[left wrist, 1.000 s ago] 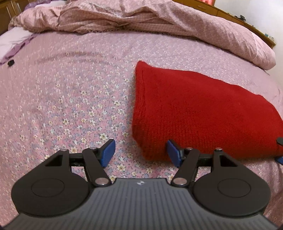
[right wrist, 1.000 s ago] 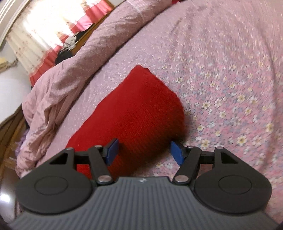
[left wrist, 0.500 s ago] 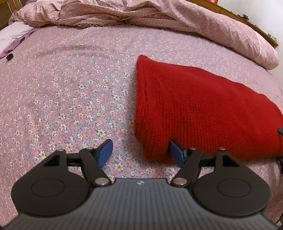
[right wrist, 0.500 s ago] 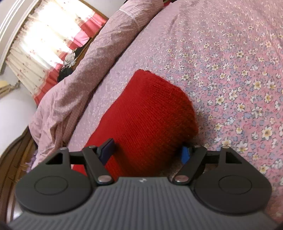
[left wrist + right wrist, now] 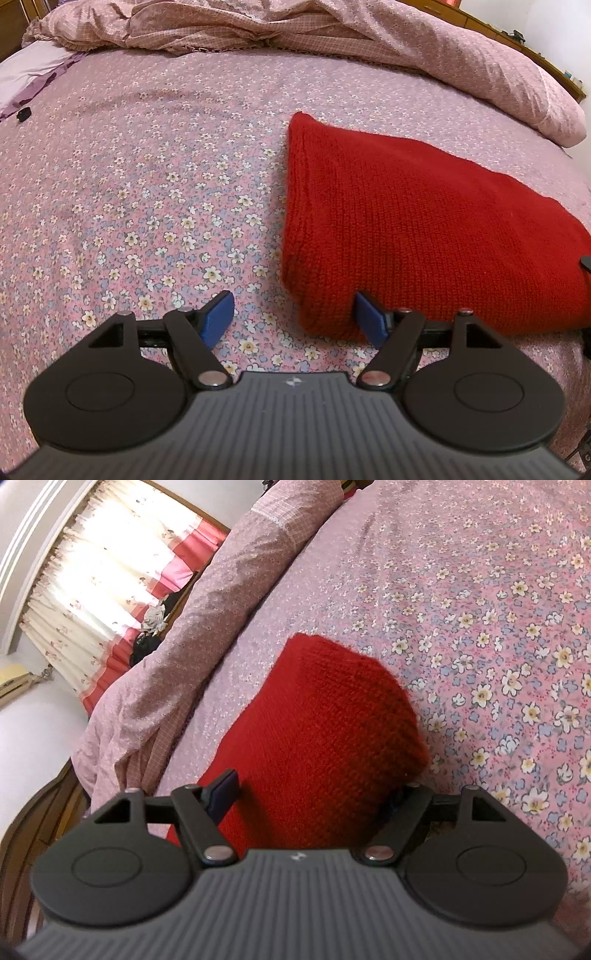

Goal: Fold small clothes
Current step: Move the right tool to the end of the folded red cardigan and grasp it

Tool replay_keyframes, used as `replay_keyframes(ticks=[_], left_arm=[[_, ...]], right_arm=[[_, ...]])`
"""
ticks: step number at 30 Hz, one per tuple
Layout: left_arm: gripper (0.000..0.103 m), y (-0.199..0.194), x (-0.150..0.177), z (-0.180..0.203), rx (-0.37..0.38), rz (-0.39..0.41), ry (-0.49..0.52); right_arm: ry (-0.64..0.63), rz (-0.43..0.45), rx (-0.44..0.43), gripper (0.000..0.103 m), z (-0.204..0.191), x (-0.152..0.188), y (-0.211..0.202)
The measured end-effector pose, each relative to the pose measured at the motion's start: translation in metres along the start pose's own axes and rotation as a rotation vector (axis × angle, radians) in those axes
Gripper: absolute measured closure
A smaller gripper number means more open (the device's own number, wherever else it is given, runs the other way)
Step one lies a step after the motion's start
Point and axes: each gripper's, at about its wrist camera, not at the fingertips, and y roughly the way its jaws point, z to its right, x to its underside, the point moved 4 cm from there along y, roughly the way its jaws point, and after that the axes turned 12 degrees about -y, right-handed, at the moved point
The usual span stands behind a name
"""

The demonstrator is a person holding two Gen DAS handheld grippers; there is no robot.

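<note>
A folded red knit garment (image 5: 424,221) lies on a floral bedsheet (image 5: 147,184). The left gripper (image 5: 295,317), fingers apart after widening, straddles its near left corner. The right gripper (image 5: 314,797), fingers also apart, straddles its near right end.

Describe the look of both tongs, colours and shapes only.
The left tongs and right tongs match: a grey ribbed body with a small pale logo, two round black discs, black linkage arms with silver pivot pins, and blue pads at the tips. No cables or sleeves show.

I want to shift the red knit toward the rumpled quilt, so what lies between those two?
In the left wrist view, only bare floral bedsheet separates the red knit from the rumpled quilt.
</note>
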Motion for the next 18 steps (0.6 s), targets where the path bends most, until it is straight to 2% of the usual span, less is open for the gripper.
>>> replay_keyframes(ticks=[2,6,9,15,18], left_arm=[[0.026,0.000,0.000,0.000,0.001,-0.001,-0.001],[0.026,-0.002,0.000,-0.001,0.001,-0.003,-0.007],[0.026,-0.003,0.000,0.001,-0.005,0.001,-0.004],[0.026,-0.015,-0.001,0.002,-0.018,0.022,0.002],[0.026,-0.020,-0.002,0.002,-0.029,0.036,0.006]], right_arm=[[0.014,0.005,-0.005,0.031,0.002,-0.001,0.000],[0.058,0.010,0.012,0.051,0.011,-0.001,-0.003],[0.099,0.005,-0.001,0.062,0.018,0.000,-0.004],[0.137,0.003,-0.036,0.070,0.023,0.001,-0.008],[0.100,0.008,-0.038,0.071,0.019,0.000,-0.013]])
